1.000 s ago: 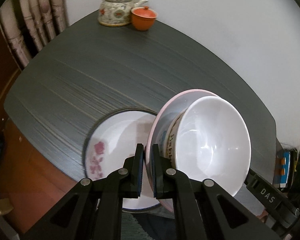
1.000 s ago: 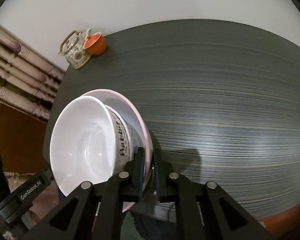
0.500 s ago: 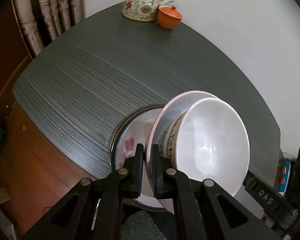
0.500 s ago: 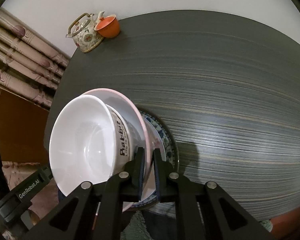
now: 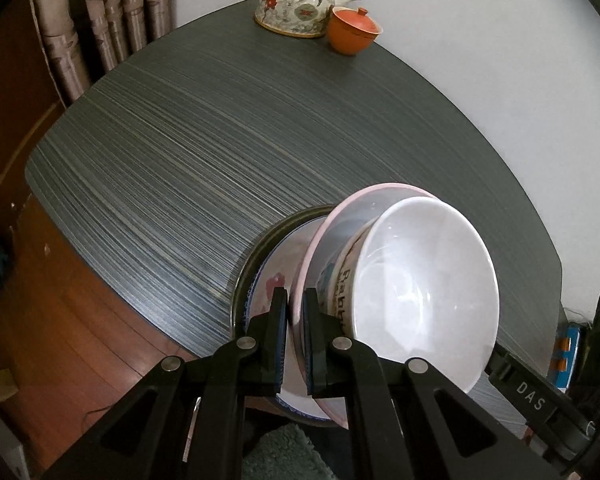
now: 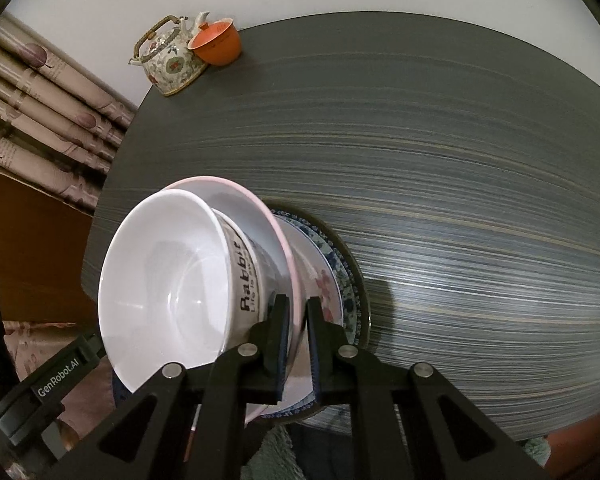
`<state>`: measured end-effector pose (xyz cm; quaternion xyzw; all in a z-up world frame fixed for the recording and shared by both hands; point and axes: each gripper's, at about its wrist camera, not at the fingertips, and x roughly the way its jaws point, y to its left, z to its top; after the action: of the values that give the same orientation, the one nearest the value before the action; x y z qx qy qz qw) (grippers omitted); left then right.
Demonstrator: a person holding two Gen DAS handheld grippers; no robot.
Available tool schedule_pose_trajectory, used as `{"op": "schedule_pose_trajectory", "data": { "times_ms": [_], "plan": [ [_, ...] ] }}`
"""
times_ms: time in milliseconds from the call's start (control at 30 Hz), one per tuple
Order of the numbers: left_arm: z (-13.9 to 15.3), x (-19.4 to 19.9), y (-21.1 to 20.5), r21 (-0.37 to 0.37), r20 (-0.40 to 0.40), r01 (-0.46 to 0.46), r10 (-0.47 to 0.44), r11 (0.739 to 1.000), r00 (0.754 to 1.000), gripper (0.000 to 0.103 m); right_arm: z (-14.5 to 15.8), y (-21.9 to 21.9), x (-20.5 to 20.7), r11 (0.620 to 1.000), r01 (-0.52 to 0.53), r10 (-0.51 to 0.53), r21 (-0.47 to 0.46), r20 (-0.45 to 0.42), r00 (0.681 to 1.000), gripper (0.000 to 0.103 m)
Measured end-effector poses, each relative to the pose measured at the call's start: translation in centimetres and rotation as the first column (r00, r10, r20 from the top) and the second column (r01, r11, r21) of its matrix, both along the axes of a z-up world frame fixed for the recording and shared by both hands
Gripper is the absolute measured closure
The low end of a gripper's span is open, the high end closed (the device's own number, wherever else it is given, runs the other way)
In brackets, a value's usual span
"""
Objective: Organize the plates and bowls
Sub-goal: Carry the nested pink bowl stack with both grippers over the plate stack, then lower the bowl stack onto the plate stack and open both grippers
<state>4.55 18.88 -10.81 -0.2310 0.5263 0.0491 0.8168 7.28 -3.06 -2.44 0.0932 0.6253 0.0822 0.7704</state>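
Note:
My left gripper [image 5: 294,312] and my right gripper [image 6: 296,320] are each shut on opposite rims of a pink-rimmed plate [image 5: 342,216] [image 6: 228,184]. A white bowl [image 5: 428,288] [image 6: 168,292] lettered "Rabbit" sits in that plate. The plate and bowl hang just above a flower-patterned plate [image 5: 270,284] [image 6: 324,280] with a blue border, which lies on a dark plate [image 5: 256,248] [image 6: 358,276] at the table's near edge.
The dark grey striped table [image 5: 220,128] [image 6: 440,160] has a flowered teapot [image 5: 300,4] [image 6: 172,60] and an orange lidded cup [image 5: 354,30] [image 6: 218,42] at its far edge by the white wall. A curtain [image 5: 100,20] [image 6: 40,92] hangs at the left.
Both grippers carried the pink plate with the bowl over the flowered plate, which has come further under them. The teapot and cup look nearer.

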Motion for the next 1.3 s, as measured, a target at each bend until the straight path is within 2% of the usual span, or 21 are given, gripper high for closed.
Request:
{"op": "schedule_pose_trajectory", "data": {
  "times_ms": [567, 767, 1233, 1300],
  "plan": [
    [-0.8, 0.0, 0.5, -0.009, 0.01, 0.0, 0.0, 1.0, 1.0, 0.099, -0.4, 0.2, -0.1, 1.0, 0.003, -0.003, 0.005, -0.009, 1.0, 0.09],
    [-0.7, -0.1, 0.8, 0.011, 0.013, -0.01, 0.01, 1.0, 1.0, 0.088, -0.1, 0.1, -0.1, 1.0, -0.009, 0.009, 0.012, -0.011, 1.0, 0.089],
    [1.2, -1.6, 1.4, 0.068, 0.074, -0.035, 0.03, 0.997, 0.997, 0.068, 1.9, -1.5, -1.3, 1.0, -0.003, 0.003, -0.005, 0.041, 0.999, 0.054],
    [1.9, -2.2, 1.3, 0.103, 0.1, -0.042, 0.032, 0.994, 0.994, 0.059, 2.0, -1.9, -1.9, 1.0, 0.001, -0.002, 0.008, 0.054, 0.999, 0.053]
  ]
}}
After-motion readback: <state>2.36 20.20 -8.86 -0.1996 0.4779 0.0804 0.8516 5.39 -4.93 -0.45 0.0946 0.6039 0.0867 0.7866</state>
